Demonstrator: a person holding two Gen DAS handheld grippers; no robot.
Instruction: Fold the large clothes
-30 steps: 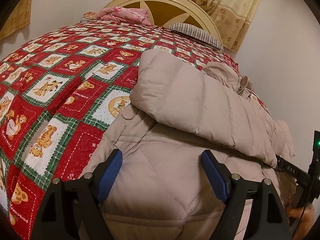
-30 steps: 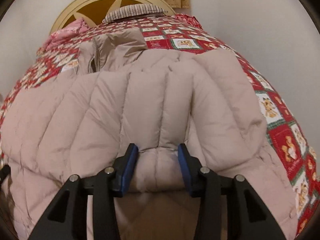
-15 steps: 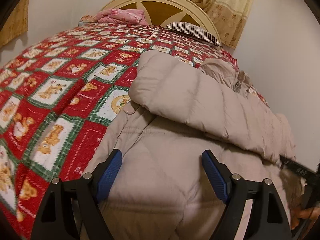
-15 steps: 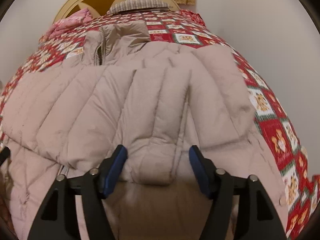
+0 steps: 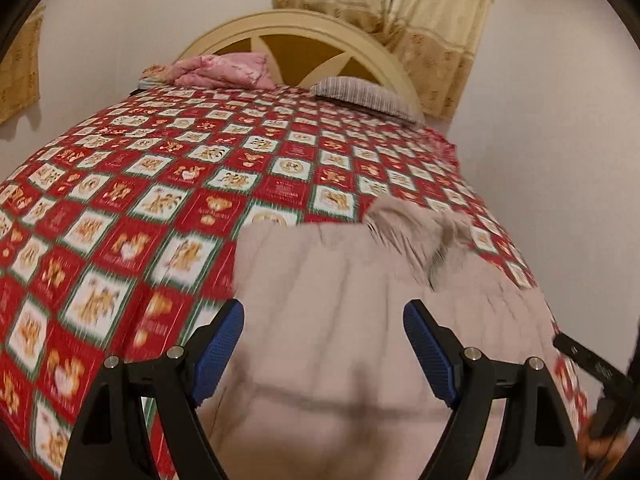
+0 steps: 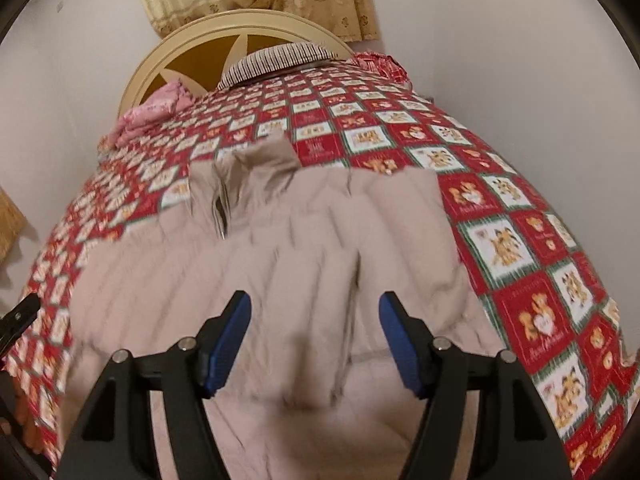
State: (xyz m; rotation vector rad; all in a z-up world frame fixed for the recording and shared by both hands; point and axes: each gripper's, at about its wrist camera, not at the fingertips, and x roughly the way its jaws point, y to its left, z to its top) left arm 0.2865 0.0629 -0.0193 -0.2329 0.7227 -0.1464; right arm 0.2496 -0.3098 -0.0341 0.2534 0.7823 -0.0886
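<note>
Here the beige quilted jacket lies on the near part of the bed, on the red patchwork bedspread, collar toward the far headboard, both sleeves folded across its body. The left gripper hangs above it, jaws wide, empty. The right gripper has just been opening; its jaws stand apart, nothing between its 2 pads.

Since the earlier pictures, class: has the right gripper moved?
Yes. The right gripper has pulled up and back from the jacket; the headboard sits lower in view; its jaws have just opened, empty.
</note>
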